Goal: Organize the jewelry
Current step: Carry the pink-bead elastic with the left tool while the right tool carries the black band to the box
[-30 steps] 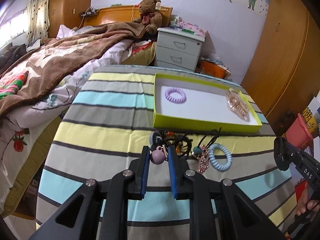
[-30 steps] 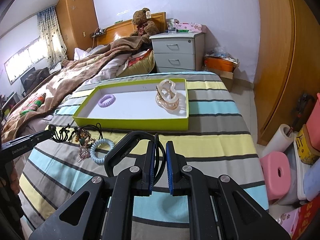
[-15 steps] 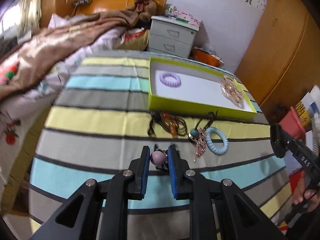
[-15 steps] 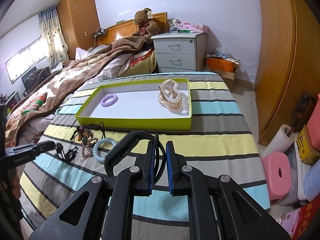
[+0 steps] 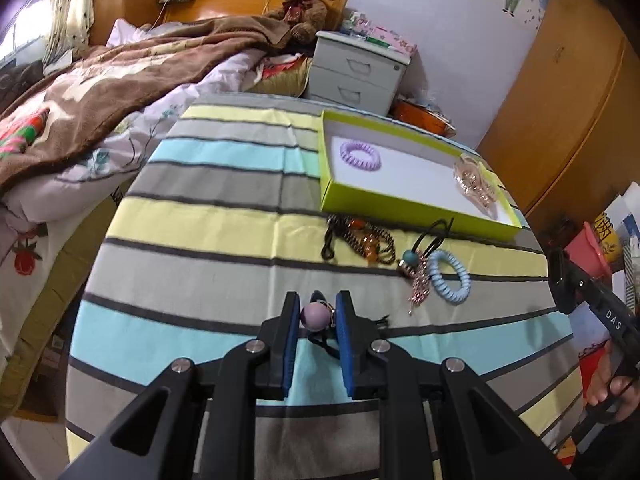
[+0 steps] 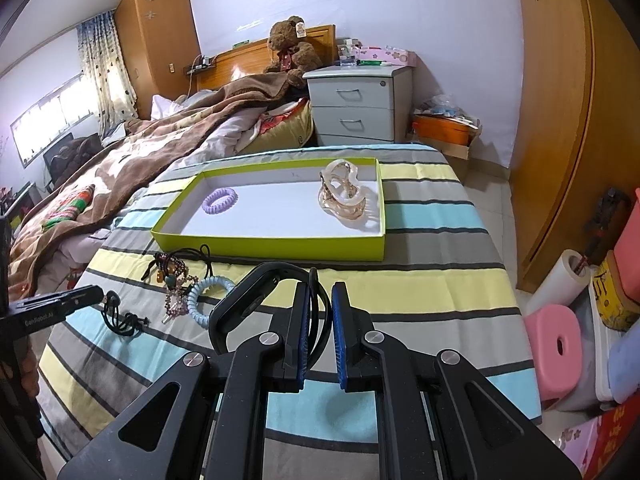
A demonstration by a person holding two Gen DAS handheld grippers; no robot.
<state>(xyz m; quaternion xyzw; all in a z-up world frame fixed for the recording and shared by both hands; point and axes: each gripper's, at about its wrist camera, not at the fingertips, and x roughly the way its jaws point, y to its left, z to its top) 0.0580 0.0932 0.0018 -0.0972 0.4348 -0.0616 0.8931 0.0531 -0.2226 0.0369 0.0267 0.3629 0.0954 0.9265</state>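
My left gripper (image 5: pixel 317 314) is shut on a hair tie with a mauve ball (image 5: pixel 313 316); its black cord (image 6: pixel 120 320) trails onto the striped cloth. My right gripper (image 6: pixel 320 304) is shut on a black headband (image 6: pixel 256 300) and holds it low over the cloth. The lime tray (image 5: pixel 404 208) (image 6: pixel 272 246) holds a purple spiral hair tie (image 5: pixel 360 156) (image 6: pixel 220 201) and a clear amber claw clip (image 5: pixel 476 184) (image 6: pixel 344 192). In front of the tray lie a dark beaded necklace (image 5: pixel 360 240), a teal-bead cord with a pink charm (image 5: pixel 416 268) and a blue spiral tie (image 5: pixel 448 276) (image 6: pixel 200 296).
A striped cloth (image 5: pixel 224 216) covers the table. A bed with a brown blanket (image 5: pixel 100 92) lies to the left, a grey nightstand (image 6: pixel 356 104) behind. A pink stool (image 6: pixel 556 340) and boxes stand on the floor at the right, by a wooden wardrobe (image 6: pixel 560 120).
My left gripper has pulled back from the jewelry pile toward the near edge with the mauve-ball hair tie in it, then tilted up. The right gripper has barely moved.
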